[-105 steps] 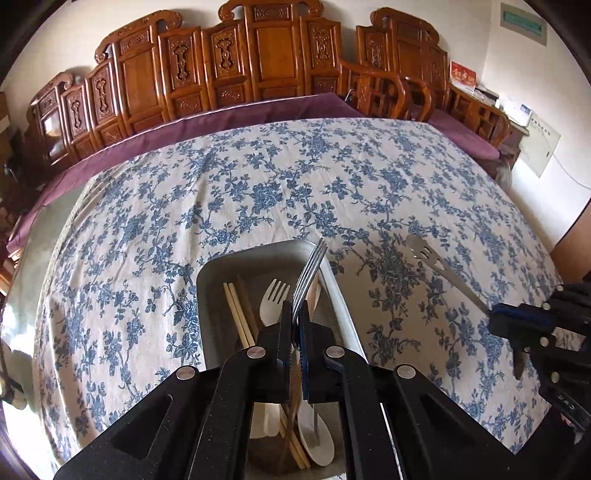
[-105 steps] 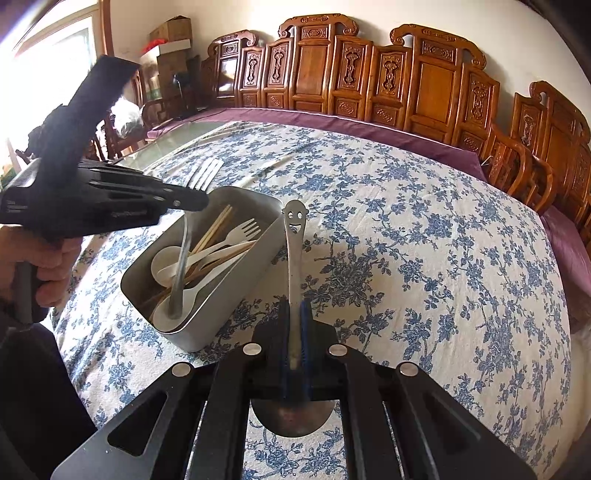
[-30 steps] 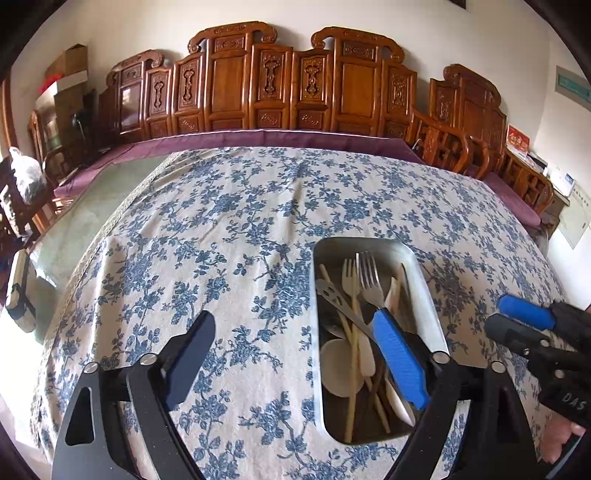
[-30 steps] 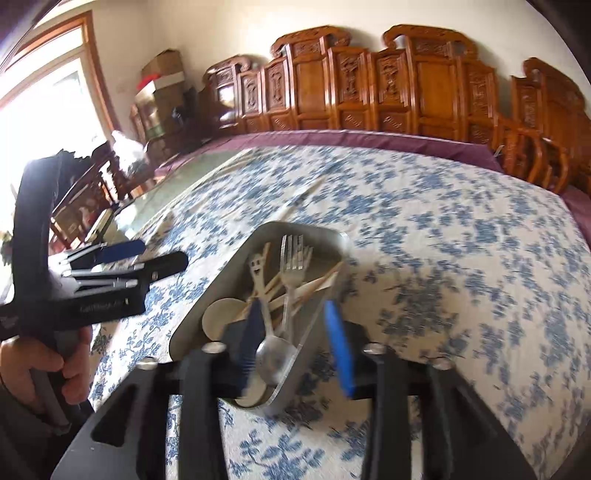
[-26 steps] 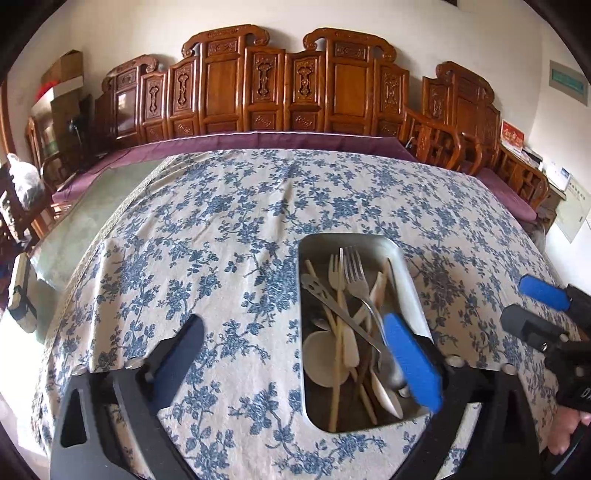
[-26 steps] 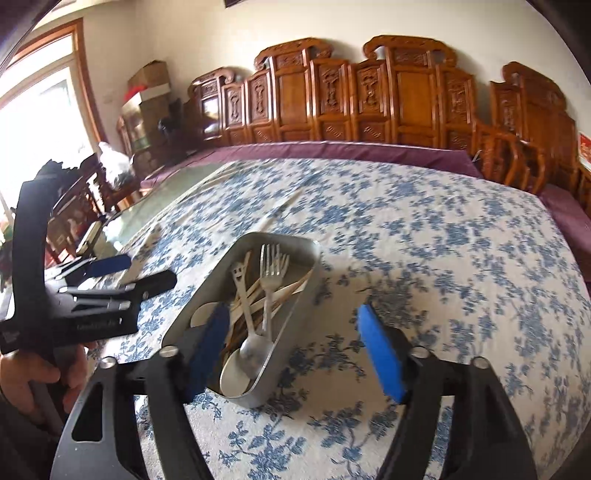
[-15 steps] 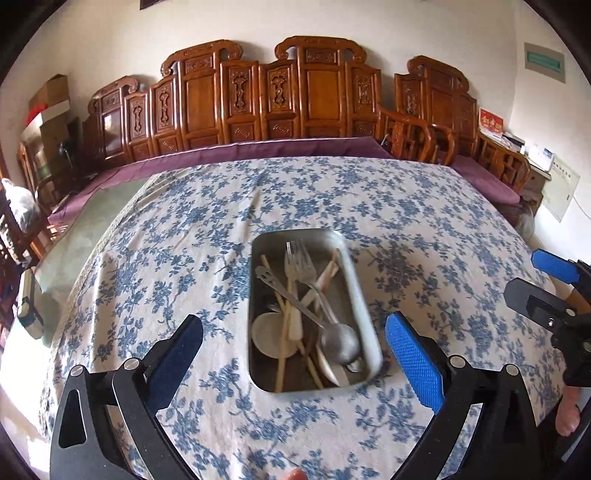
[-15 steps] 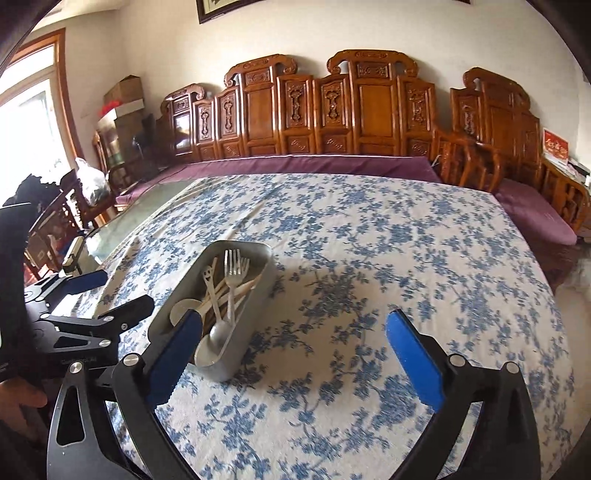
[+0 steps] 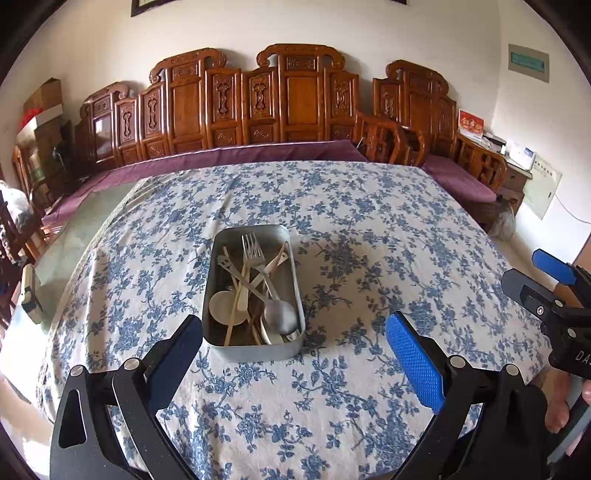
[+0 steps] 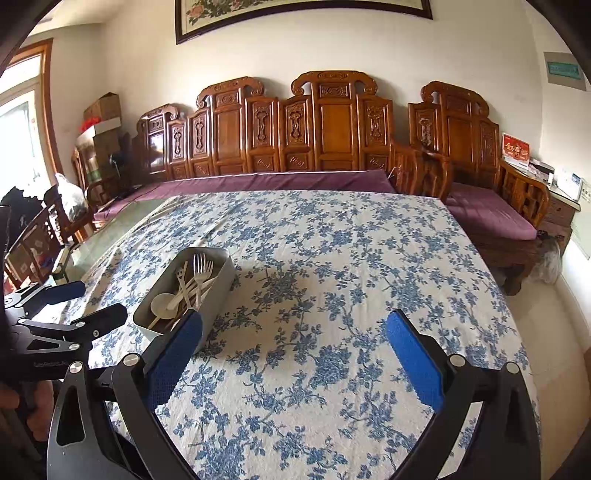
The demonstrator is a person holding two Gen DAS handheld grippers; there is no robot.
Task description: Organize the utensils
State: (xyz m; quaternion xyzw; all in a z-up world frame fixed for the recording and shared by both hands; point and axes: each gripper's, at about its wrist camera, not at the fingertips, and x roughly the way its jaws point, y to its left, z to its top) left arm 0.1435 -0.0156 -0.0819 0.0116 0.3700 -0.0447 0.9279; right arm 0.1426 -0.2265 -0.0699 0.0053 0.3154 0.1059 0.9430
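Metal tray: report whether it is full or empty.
Partly full. The metal tray holds a loose pile: a metal fork, a metal spoon, pale plastic utensils and chopsticks, with some of its floor still showing.

I see a tablecloth (image 9: 351, 206) with blue flowers on white covering the table. Behind it stands a carved wooden bench (image 10: 332, 125) with purple cushions (image 10: 487, 214). Above hangs a framed painting (image 10: 295, 11) (only its lower edge shows). Cardboard boxes (image 10: 101, 107) are stacked at the left.
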